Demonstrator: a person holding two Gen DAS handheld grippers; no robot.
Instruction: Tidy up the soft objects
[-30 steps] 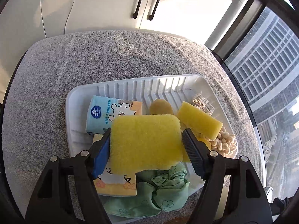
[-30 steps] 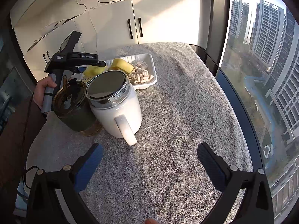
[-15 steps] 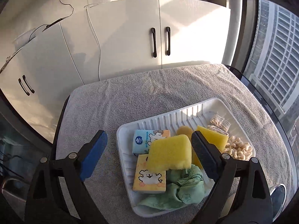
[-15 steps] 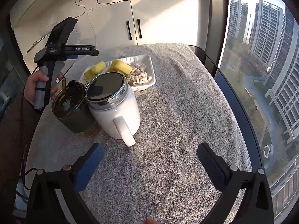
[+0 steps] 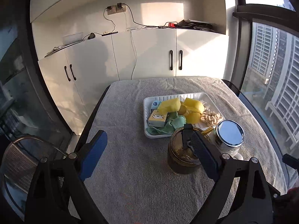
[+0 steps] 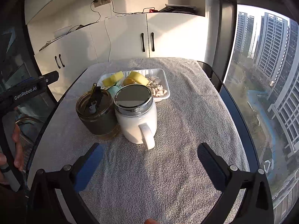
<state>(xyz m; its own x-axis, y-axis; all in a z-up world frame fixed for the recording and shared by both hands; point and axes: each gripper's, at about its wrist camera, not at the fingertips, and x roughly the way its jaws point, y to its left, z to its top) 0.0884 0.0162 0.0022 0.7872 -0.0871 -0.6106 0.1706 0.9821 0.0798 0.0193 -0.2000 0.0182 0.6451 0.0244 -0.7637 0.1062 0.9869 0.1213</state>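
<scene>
A white tray [image 5: 207, 98] on the grey towelled table holds two yellow sponges [image 5: 169, 105] [image 5: 194, 105], a green cloth [image 5: 172, 124], two small tissue packs [image 5: 157, 118] and a cream knotted rope [image 5: 210, 117]. My left gripper [image 5: 143, 133] hangs open and empty, high above the table and well back from the tray. In the right wrist view the tray [image 6: 165, 78] lies beyond a white lidded mug [image 6: 138, 119]. My right gripper [image 6: 149, 148] is open and empty just in front of the mug's handle.
A dark glass cup [image 5: 182, 158] with a straw stands beside the mug [image 5: 229, 133], between the grippers and the tray. A hand [image 6: 17, 149] holds the left gripper's handle at the left. White cabinets [image 5: 149, 59] stand behind, a metal chair [image 5: 18, 158] left, a window right.
My left gripper let go of the yellow sponge, which now lies in the tray, and pulled up and back from it. The right gripper rose slightly.
</scene>
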